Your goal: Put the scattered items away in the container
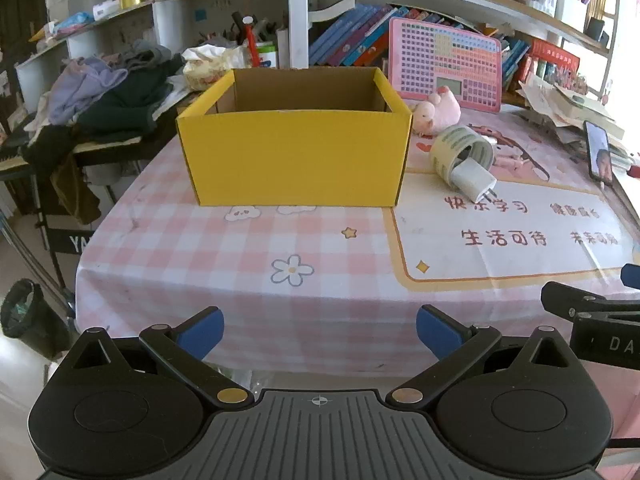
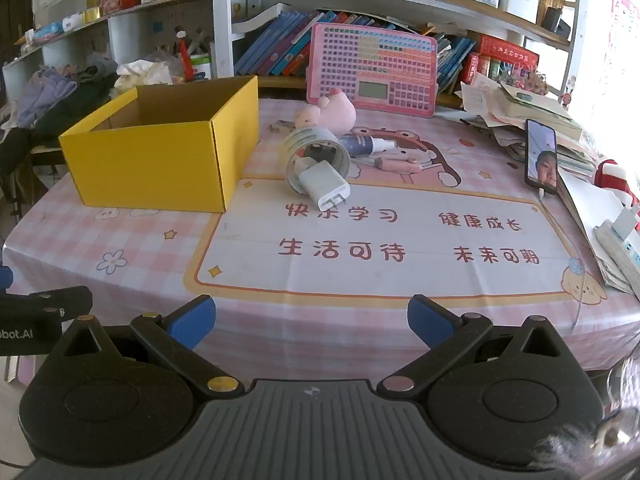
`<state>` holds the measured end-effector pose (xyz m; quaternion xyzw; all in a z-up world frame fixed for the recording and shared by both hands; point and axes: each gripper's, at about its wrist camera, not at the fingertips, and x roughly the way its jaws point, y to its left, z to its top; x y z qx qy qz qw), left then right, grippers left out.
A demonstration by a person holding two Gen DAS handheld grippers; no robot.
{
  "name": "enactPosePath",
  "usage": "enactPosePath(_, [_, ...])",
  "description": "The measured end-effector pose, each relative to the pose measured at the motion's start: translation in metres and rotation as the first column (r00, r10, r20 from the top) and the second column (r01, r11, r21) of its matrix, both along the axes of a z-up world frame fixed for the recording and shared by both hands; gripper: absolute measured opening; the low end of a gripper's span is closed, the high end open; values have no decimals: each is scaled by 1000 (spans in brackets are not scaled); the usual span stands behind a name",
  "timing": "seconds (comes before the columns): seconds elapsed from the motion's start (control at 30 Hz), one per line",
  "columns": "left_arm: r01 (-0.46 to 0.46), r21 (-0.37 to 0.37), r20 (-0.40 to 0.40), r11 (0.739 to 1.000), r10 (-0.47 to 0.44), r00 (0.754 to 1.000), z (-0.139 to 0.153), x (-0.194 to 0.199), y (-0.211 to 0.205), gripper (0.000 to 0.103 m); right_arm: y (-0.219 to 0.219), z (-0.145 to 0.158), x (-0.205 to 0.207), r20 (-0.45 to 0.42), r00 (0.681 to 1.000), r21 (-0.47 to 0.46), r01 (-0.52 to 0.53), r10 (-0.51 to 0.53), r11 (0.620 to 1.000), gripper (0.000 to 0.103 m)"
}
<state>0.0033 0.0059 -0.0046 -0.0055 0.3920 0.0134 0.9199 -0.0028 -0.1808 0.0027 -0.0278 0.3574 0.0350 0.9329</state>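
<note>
Right now both grippers hover over the near edge of the tabletop [image 2: 320, 280], which is covered with a pink checked cloth bearing a printed panel of red characters. The left gripper [image 1: 320, 330] has its blue-padded fingers spread wide with nothing between them, and the right gripper [image 2: 311, 322] is likewise wide apart and empty.

A yellow cardboard box [image 1: 294, 158] stands open-topped toward the far left part of the tabletop, its brown inside visible and, as far as the views reach, nothing showing in it. Just to the right of the box, toward the middle of the tabletop, a roll of pale tape [image 2: 316, 148] lies tilted, and a white plug charger [image 2: 325, 186] rests partly inside the roll with its two prongs pointing toward the near edge. Beside the roll on its right lie a small dark spray bottle [image 2: 366, 145] and a pink slim object [image 2: 400, 164] that is too small to identify. A pink plush toy [image 2: 330, 114] sits behind them, close to the far edge, in front of a pink keyboard-like board [image 2: 372, 70] leaning against the bookshelf. A smartphone [image 2: 541, 156] leans propped near the right edge, against a stack of papers.
</note>
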Motion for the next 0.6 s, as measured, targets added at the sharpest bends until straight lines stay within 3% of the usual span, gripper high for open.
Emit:
enactPosePath(0.27, [11,11,-9,1000,-11,1000,-1,0,0,103,0,-1,1,-6,1000,6,-1,1,1000,103])
enactPosePath(0.6, [37,-28,-23,999,-38,999,-2,0,3,103,2,-1,0,-15,1000,15,-12,12,1000,103])
